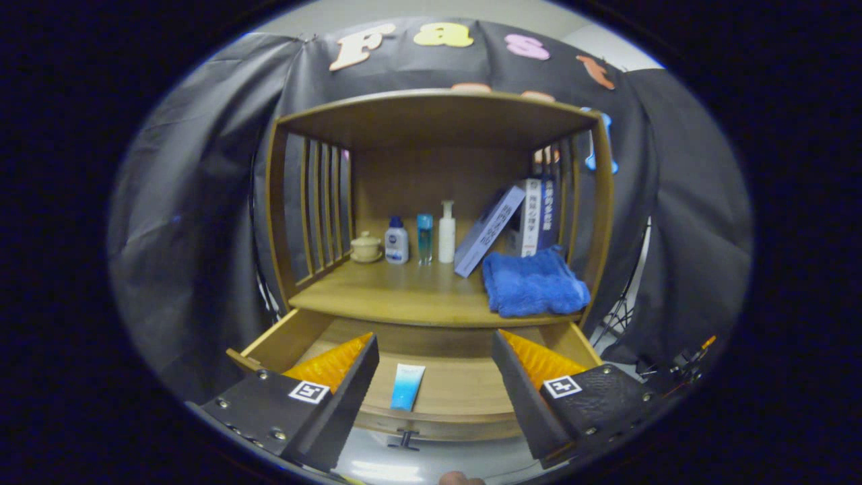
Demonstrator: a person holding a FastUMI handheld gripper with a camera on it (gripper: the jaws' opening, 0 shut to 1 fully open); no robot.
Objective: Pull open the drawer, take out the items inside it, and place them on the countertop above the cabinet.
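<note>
Hovering over the pulled-out drawer, the gripper has its fingers spread wide with nothing between them, which looks like the setup for dropping down on the little blue tube lying flat on the drawer floor, just ahead and slightly left of centre. Beyond that, the countertop already carries a blue towel on the right, leaning books and small bottles at the far back, so the bare near-left wood seems the obvious landing spot.

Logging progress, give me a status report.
Gripper open, fingers above the open drawer. Tube lies inside, between fingers. Towel on countertop; nothing blocking.
</note>
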